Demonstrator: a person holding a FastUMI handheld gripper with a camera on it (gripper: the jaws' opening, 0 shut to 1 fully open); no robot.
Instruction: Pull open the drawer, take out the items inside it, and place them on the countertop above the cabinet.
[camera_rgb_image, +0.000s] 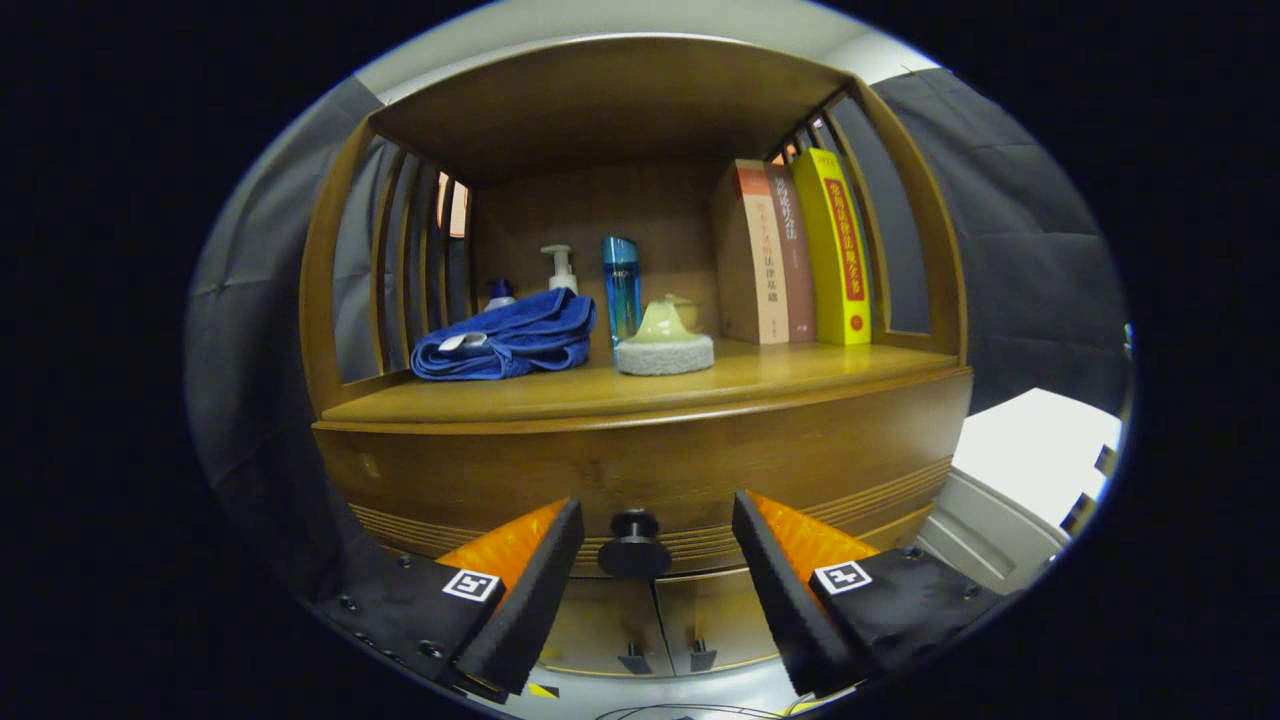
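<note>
A wooden cabinet faces me with its drawer front (640, 465) closed. A dark round knob (634, 545) sticks out of the drawer's middle. My gripper (655, 515) is open, and the knob sits between the two fingertips (560, 545) without either touching it. Above the drawer runs the wooden countertop (780, 372). On it lie a folded blue towel (505, 340) and a pale sponge brush (664, 345).
At the back of the countertop stand a pump bottle (560, 268), a small blue-capped bottle (499, 293) and a tall blue bottle (621, 285). Three books (795, 255) lean at the right. Two lower cabinet doors (665, 625) sit below. A white box (1030, 450) stands to the right.
</note>
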